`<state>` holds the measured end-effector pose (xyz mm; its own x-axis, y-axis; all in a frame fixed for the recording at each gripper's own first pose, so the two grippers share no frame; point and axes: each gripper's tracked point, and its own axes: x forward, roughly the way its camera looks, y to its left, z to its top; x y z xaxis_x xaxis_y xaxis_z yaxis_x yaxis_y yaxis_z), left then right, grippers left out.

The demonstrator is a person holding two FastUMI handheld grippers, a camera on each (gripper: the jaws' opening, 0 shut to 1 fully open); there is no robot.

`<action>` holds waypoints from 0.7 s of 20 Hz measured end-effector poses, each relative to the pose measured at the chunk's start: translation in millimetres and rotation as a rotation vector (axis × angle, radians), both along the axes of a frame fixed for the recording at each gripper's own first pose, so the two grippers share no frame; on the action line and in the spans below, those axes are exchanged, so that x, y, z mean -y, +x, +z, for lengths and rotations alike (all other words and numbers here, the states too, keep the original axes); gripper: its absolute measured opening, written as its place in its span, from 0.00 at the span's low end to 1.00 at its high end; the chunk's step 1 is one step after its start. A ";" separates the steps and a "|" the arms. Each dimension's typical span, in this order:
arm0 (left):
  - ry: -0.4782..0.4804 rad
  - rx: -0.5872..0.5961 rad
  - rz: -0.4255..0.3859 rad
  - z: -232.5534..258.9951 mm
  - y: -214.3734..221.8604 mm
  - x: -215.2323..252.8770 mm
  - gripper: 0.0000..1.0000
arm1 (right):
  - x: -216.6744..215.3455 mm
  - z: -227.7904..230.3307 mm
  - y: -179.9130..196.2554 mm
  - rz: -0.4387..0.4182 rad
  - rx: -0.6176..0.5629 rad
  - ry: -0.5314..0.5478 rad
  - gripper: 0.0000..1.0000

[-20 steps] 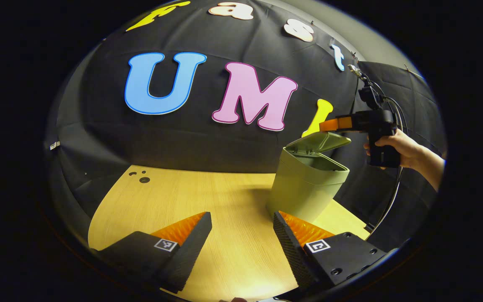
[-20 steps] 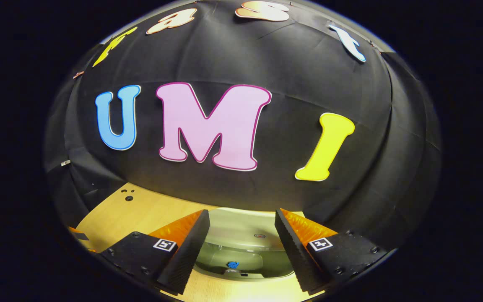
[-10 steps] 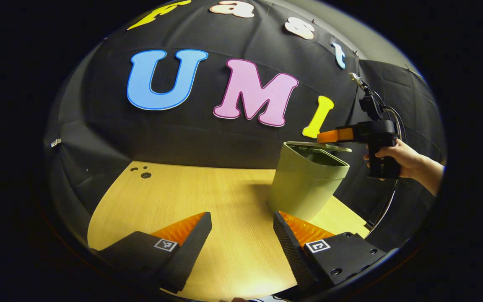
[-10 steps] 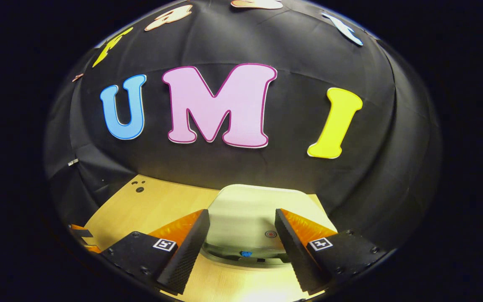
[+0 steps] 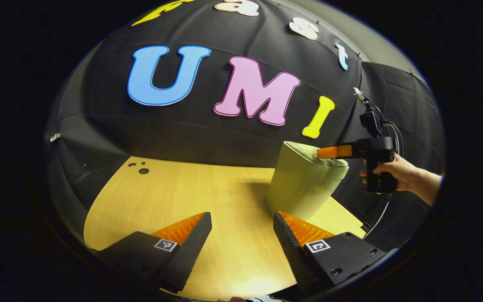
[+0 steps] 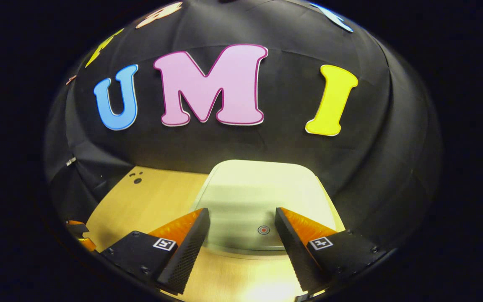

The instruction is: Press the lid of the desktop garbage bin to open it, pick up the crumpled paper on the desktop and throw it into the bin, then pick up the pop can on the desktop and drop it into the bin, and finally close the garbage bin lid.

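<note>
Left claw: jaws apart, empty, low over the wooden table.
Garbage bin: pale green, near the table's far right edge, lid down flat.
Right claw: jaws apart, empty, fingertips on the lid.

The garbage bin looks like smooth moulded plastic with a soft, nearly matt sheen; its lid is equally smooth and catches a pale glare. The desktop around the bin has a light wood-grain finish, smooth, with a bright glossy patch in front of the bin. Behind the bin, the booth wall is matt cloth, creased and folded. The left gripper has fingers with finely ribbed, rough-looking pads and matt plastic-looking bodies.
</note>
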<state>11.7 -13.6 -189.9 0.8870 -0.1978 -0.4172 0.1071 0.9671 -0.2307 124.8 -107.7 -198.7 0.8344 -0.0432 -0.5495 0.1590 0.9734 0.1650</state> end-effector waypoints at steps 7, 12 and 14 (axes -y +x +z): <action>-0.016 -0.007 -0.004 -0.6 0.8 7.5 0.95 | -3.2 -6.5 -1.6 0.017 0.000 -0.008 1.00; -0.023 -0.002 -0.006 0.4 -0.7 10.9 0.95 | -3.3 -9.0 -5.1 0.023 0.041 0.025 1.00; -0.024 -0.001 -0.010 1.1 -1.1 12.9 0.95 | -4.4 -4.1 -3.2 0.036 0.071 0.031 1.00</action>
